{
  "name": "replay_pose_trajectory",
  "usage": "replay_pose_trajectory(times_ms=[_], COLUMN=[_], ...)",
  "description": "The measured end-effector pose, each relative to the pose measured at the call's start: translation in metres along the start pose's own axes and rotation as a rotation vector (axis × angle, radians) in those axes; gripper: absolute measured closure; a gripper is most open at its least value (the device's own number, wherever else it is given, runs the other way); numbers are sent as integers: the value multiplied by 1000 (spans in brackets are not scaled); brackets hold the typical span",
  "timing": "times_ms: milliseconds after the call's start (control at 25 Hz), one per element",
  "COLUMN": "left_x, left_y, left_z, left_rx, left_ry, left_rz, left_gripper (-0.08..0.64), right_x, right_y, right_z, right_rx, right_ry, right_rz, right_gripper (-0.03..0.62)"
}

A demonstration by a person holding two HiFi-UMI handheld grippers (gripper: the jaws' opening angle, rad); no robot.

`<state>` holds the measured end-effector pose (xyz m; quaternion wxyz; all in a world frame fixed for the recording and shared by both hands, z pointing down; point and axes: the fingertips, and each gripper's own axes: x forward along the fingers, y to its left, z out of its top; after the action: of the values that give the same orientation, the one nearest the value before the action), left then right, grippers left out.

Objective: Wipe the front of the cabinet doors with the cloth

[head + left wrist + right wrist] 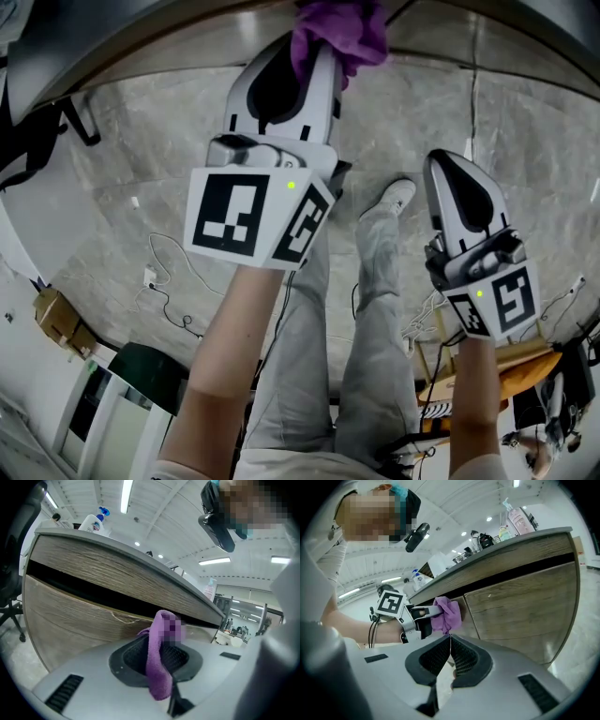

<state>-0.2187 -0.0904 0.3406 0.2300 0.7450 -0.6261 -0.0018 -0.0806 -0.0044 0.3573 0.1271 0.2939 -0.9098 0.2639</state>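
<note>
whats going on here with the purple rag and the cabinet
A person has a gripper in each hand. The left gripper has its jaws shut on a purple cloth and holds it up at the front of a wood-grain cabinet door, near the door's top edge. The right gripper is held back from the cabinet, jaws together with nothing between them.

Right gripper [450, 639], jaws together and empty; beyond, left gripper [429, 616] with purple cloth [449, 613] against wooden cabinet door [520, 606].

Purple cloth [339, 33] bunched, seemingly touching wood-grain cabinet door [520, 606]
</note>
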Motion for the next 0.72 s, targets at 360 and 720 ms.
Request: replay_pose_trajectory(times_ms=[360, 720], left_x=[-34, -74], left_y=[68, 137], left_z=[20, 36], left_rx=[11, -24], left_ry=[-12, -42], left_rz=[38, 122], left_gripper=[502, 502], right_x=[52, 91], right_y=[62, 111], right_z=[1, 0], right_rx=[-31, -72], right_ry=[24, 54], right_rz=[74, 138], right_gripper=[563, 565])
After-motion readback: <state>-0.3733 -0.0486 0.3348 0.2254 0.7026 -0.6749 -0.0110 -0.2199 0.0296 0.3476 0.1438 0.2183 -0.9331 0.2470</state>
